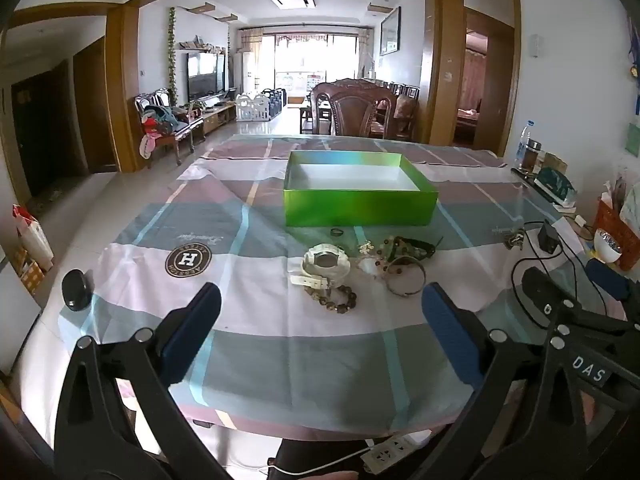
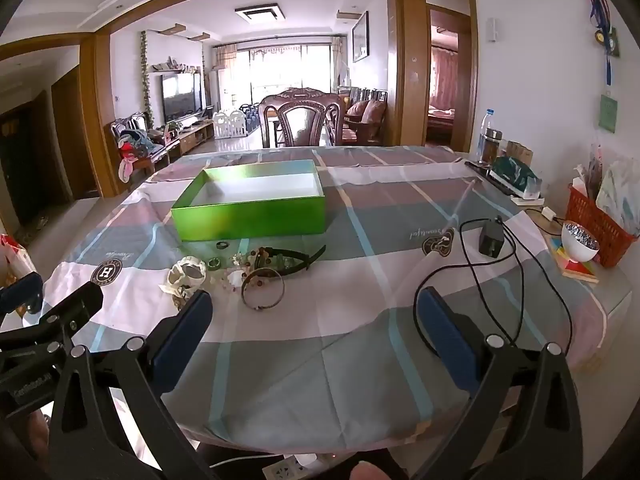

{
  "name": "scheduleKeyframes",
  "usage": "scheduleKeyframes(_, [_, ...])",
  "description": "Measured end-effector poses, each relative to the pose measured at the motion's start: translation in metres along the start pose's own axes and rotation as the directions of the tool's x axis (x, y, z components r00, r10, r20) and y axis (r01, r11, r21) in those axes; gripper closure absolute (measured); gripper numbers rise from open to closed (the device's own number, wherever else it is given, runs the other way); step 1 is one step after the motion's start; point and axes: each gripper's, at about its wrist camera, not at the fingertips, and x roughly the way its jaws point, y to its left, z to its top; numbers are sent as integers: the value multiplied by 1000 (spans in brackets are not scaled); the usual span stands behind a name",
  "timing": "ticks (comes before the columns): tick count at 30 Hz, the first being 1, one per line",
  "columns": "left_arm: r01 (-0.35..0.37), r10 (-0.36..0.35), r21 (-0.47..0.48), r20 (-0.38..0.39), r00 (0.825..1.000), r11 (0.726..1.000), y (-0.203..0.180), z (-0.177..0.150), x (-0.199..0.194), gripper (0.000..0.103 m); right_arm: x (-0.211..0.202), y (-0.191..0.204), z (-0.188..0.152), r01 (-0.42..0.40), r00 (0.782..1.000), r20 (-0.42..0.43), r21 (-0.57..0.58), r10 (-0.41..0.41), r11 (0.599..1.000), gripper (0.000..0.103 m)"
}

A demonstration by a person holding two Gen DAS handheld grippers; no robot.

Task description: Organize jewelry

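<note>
On the cloth-covered surface (image 1: 248,344), a jewelry pile (image 1: 360,268) lies just before an empty green box (image 1: 356,204). Left gripper (image 1: 320,316) and right gripper (image 2: 316,320) hover nearby, jaws wide apart, holding nothing.

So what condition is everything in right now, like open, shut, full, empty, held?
green box: lid off, nothing visible inside
white watch: lying on the cloth, not held
beaded bracelet: on the cloth, loose
metal bangle: flat on the cloth
small dark ring: on the cloth just in front of the box
left gripper: open, holding nothing
right gripper: open, holding nothing
charger: on the table, cable attached
</note>
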Motion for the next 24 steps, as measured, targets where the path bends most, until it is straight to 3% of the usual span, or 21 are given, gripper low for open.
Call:
scheduleKeyframes(9, [29,-29,-11,-14,999,1000,18,1,1,4,2,1,0,-3,1000,-2,1,3,1000,3])
scheduleKeyframes(10, [-7,7,5,-5,1000,1000,9,-2,4,4,2,1,0,-2,1000,-2,0,2,1000,3])
scheduleKeyframes(24, [-16,17,11,-8,1000,1000,4,-2,4,4,1,0,-1,-4,1000,-6,0,4,1000,3])
